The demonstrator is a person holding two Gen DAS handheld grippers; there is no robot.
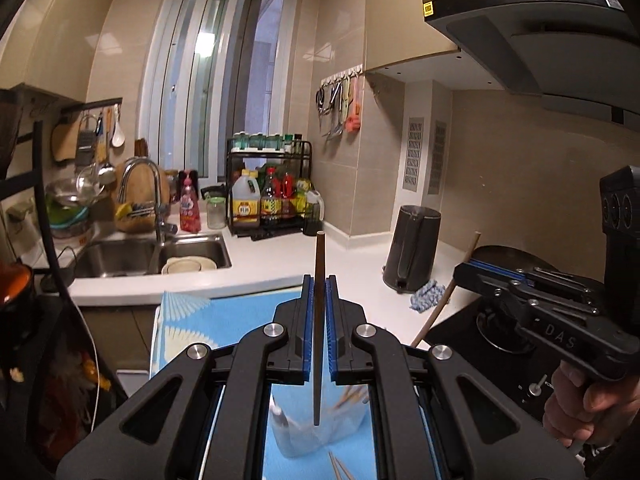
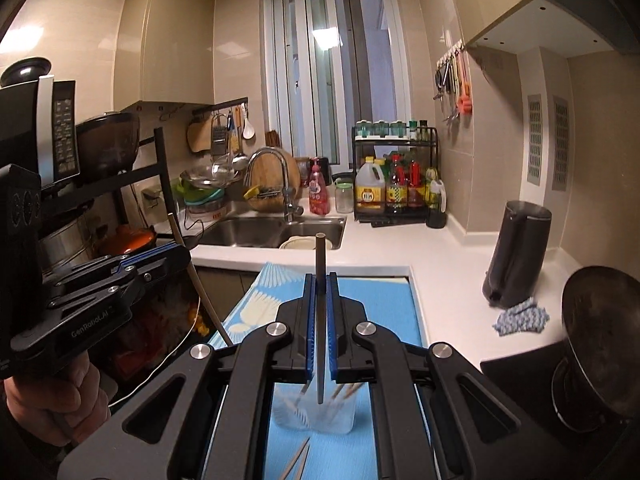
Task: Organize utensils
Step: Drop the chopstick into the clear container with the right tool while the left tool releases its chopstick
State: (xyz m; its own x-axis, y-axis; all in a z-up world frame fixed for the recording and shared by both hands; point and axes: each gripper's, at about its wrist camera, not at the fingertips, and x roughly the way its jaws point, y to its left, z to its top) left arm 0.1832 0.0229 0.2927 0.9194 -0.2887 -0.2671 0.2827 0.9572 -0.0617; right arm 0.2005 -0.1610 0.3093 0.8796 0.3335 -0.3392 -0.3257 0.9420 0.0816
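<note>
Holding one chopstick upright in my left tongs (image 1: 319,320) and another in my right tongs (image 2: 320,320), both clamped tight, I hover above the clear jar (image 2: 316,412) on the blue mat (image 2: 372,312), ready to drop them among its sticks.

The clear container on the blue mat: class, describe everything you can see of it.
The clear container is a see-through, plastic-looking holder with a squarish body, standing upright on the blue mat, seen below both grippers. Several thin chopsticks lean inside it, tips up; something white shows among them, too blurred to name. More loose chopsticks lie on the mat just in front. No gripper touches it. Its outline is blurred.
</note>
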